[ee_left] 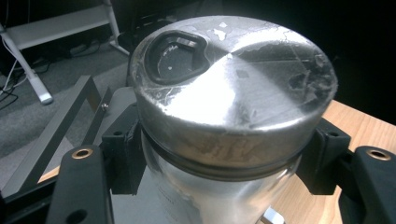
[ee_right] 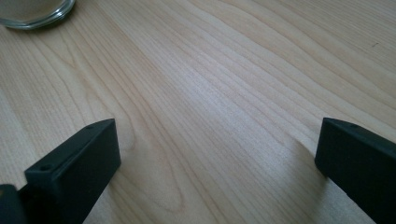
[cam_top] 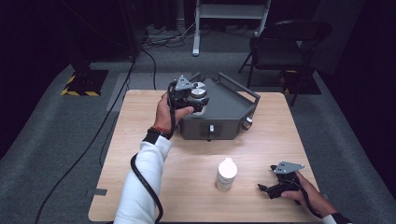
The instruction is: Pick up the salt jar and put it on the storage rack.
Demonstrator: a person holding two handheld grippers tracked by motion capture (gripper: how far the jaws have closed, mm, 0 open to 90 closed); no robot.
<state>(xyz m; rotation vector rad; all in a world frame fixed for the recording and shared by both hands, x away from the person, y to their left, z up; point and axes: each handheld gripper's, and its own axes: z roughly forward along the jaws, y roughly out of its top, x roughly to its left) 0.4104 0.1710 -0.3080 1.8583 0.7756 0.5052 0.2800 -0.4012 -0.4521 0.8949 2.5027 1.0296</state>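
The wooden table [cam_top: 140,154] carries a grey metal fixture [cam_top: 224,109] at its far edge, with a raised rail along the back and knobs on its front face, and the work in hand sits there: the left gripper [cam_top: 194,95] is clamped around a metal-lidded jar [ee_left: 231,116], jaws pressed against the glass just under the lid's rim, holding it upright over the fixture's top. It looks like a placing or lifting step at the fixture; whether the jar's base touches the surface cannot be told. The next move seems to call for a steady vertical path, keeping the jar clear of the rail beside it and level so it does not slip in the grip. The right gripper [cam_top: 273,189] rests low on the near right of the table, jaws spread wide with nothing between them. A white-capped bottle [cam_top: 226,173] stands just to its left, well apart from the fixture and out of the way
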